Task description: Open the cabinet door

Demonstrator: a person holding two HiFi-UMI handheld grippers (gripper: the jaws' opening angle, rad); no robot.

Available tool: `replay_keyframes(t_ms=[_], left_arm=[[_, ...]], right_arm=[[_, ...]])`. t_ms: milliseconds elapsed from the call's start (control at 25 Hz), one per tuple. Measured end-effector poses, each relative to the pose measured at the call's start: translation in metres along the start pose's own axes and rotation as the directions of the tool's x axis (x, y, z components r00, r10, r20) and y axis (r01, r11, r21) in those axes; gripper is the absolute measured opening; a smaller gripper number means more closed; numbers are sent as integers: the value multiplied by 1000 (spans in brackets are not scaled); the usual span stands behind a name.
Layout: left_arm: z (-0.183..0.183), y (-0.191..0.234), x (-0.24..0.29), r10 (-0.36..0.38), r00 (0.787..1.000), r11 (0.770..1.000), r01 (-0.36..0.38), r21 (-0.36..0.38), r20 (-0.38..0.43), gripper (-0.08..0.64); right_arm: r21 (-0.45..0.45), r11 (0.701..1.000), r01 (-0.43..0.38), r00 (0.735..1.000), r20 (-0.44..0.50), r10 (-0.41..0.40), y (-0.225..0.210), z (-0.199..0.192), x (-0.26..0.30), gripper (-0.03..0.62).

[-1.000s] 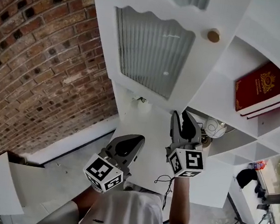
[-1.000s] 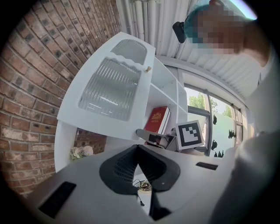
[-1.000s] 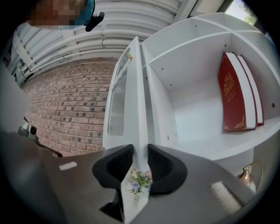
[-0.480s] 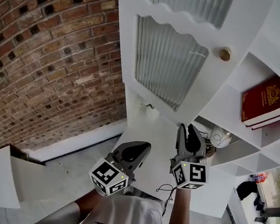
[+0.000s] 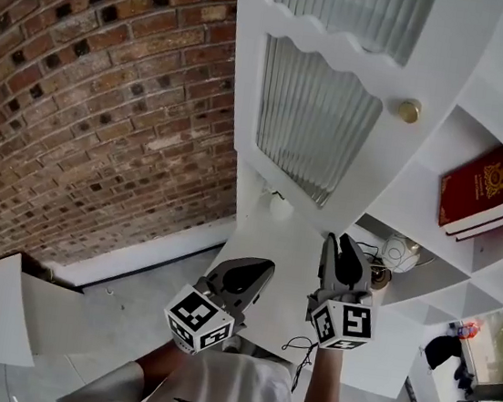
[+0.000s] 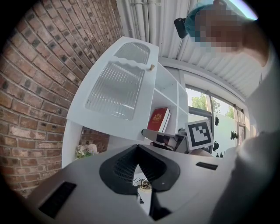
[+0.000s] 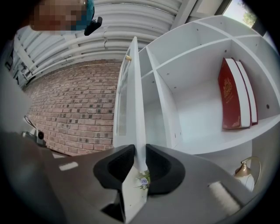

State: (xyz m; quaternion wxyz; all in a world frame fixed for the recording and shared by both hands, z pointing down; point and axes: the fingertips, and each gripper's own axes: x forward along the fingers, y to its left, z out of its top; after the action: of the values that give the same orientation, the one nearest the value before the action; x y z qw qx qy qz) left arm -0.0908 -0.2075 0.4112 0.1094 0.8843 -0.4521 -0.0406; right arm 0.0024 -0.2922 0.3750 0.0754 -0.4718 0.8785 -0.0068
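The right gripper (image 7: 140,152) is taking hold of the cabinet door (image 5: 378,164) by its free edge. Its jaws have just been closing and are pinching that edge between them, low down, well below the knob (image 5: 410,110). The door is standing well ajar, angled away from the shelves (image 5: 389,200) towards the brick wall (image 5: 110,85). The left gripper (image 5: 259,268) is hanging just beside the right one, its jaws pressed together on nothing. The step in hand appears to be securing the grip. Next, I judge, the right hand is going to be swinging the edge wider along the hinge's arc, keeping the pinch from slipping. Showing here are one door, one knob, two ribbed panes (image 5: 312,121), two red books (image 5: 487,192) and two grippers
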Motion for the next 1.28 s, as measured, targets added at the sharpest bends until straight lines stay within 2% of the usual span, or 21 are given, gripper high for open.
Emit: replay_keyframes(t_ms=[560, 1280], left_arm=[[2, -7, -10, 25, 1000, 1000, -25, 9, 6, 9], [0, -10, -30, 159, 987, 987, -159, -4, 23, 9]], right_arm=[[-2, 997, -72, 997, -8, 71, 23, 1, -15, 83], [11, 977, -214, 977, -21, 214, 54, 2, -31, 75]])
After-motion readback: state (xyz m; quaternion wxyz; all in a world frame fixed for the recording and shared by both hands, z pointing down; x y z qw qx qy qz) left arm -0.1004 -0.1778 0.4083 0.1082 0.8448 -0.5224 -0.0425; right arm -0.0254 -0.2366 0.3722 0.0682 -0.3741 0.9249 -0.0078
